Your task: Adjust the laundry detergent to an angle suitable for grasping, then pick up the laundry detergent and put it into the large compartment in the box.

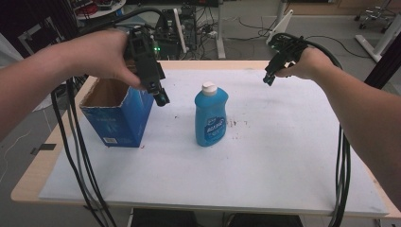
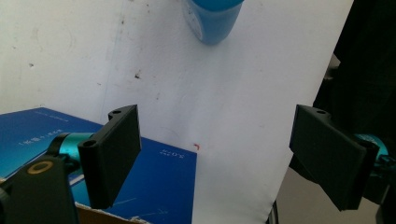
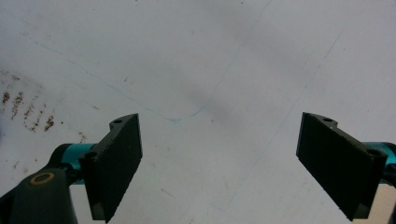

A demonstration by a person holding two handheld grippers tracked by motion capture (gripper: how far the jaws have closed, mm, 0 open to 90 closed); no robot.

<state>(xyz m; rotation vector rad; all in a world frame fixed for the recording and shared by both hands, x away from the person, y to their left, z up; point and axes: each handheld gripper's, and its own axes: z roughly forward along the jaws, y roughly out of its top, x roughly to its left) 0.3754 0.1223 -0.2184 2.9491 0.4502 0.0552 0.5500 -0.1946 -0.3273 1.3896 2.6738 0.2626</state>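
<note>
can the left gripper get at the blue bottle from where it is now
Probably yes: the left gripper hangs open over the blue box, and bare mat lies between it and the blue bottle.

**A cluttered workroom behind a white-topped surface**

The surface (image 1: 265,189) has a white sheet over a pale wooden top, whose edge shows along the near left corner and the far edge. The sheet carries small dark specks near its middle. Beyond the far edge, the grey floor (image 1: 331,33) is strewn with black cables (image 1: 246,23). White table legs (image 1: 283,21) stand there, and a wheeled chair base (image 1: 378,14) sits at the far right. Lighting is even and dim.
</note>
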